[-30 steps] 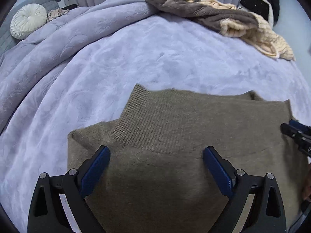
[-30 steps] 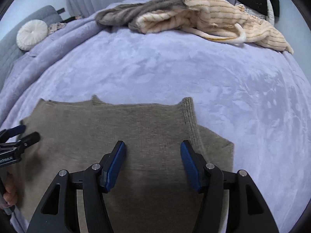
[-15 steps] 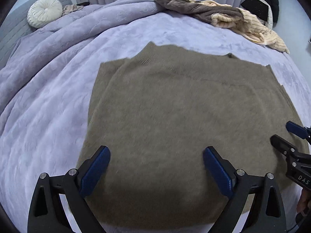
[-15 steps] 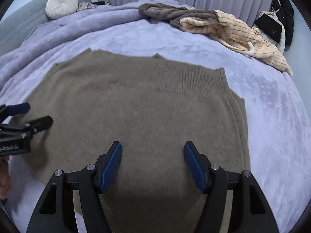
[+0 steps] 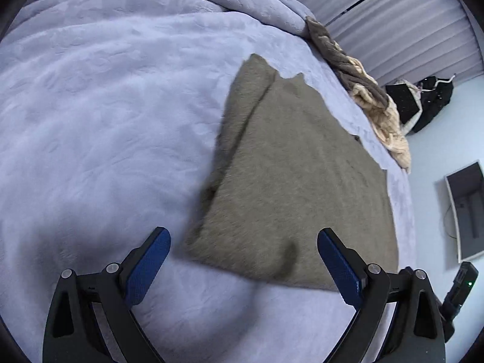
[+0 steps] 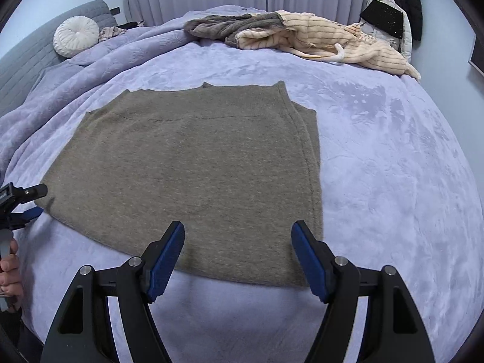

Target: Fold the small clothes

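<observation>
An olive-brown knit garment (image 6: 193, 163) lies flat and folded on the lilac bedspread (image 6: 393, 166), with a layered fold along its right edge. It also shows in the left wrist view (image 5: 290, 181), tilted. My right gripper (image 6: 237, 257) is open and empty, hovering at the garment's near edge. My left gripper (image 5: 243, 264) is open and empty, at the garment's near left corner; its fingertips (image 6: 36, 190) show at the left edge of the right wrist view.
A pile of brown and cream striped clothes (image 6: 302, 34) lies at the far side of the bed. A round white cushion (image 6: 75, 36) rests by the grey headboard (image 6: 18, 66). Dark clothes (image 6: 402, 3) hang at the far right. A bunched duvet (image 5: 181, 3) lies beyond.
Both grippers have drawn back from over the garment to its near edge. The left wrist view has swung and tilted to the left. The garment lies still.
</observation>
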Demonstrator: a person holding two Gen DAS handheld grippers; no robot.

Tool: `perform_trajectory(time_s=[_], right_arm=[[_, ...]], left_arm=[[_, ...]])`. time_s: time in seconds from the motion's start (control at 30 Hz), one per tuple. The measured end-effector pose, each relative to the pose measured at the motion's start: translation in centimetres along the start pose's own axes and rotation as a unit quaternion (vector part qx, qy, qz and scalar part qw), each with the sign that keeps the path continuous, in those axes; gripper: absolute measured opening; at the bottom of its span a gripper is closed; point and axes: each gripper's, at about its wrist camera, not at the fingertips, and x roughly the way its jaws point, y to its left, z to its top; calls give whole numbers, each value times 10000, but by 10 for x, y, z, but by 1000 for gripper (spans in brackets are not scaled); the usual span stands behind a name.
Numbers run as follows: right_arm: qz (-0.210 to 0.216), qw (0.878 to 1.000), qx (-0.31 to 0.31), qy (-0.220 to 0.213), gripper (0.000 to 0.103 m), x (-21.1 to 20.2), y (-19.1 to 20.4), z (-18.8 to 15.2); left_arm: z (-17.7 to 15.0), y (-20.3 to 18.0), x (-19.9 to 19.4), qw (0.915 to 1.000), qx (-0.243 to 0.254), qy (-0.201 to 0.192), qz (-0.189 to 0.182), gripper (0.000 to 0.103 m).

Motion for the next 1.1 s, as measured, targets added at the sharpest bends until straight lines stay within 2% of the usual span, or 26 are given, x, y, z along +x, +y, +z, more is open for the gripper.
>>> perform_trajectory(time_s=[0.07, 0.13, 0.27, 0.3, 0.33, 0.37, 0.4, 0.5, 0.6, 0.7, 0.9, 0.97, 1.1], right_arm=[[75, 9999, -79, 11, 76, -1, 15, 5], [115, 9996, -259, 25, 76, 0, 34, 13], [375, 9980, -507, 106, 76, 6, 66, 36], [470, 9975, -496, 154, 76, 8, 72, 45], [585, 9970, -454, 213, 76, 12, 78, 54], [742, 9960, -385, 300, 76, 18, 84, 66], [892, 9947, -311, 405, 76, 25, 92, 79], [1224, 9895, -261, 721, 76, 52, 125, 116], [1077, 9879, -590, 943, 76, 84, 173, 147], [975, 9844, -800, 1230, 76, 119, 220, 167], [776, 9779, -892, 1727, 76, 169, 282, 179], [461, 9724, -1183, 1958, 76, 187, 302, 175], [-162, 9647, -1599, 2087, 83, 215, 323, 165]], left_arm=[[7, -6, 17, 9978, -81, 270, -603, 98], [13, -4, 32, 9966, -239, 362, -697, 98], [25, 2, 38, 9915, -536, 193, -1166, 97], [26, 3, 35, 9912, -536, 96, -1206, 83], [25, 4, 33, 9917, -506, -2, -1182, 52], [24, 7, 35, 9921, -456, 41, -1165, 39], [24, 13, 40, 9914, -544, 106, -1187, 32], [22, 21, 45, 9894, -653, 22, -1293, 31], [21, 8, 45, 9950, -279, -102, -954, 30], [20, 5, 46, 9964, -116, -155, -829, 30], [18, -7, 51, 9981, 214, -288, -494, 30], [18, -9, 51, 9981, 266, -316, -464, 30], [18, -11, 53, 9979, 328, -345, -443, 30]])
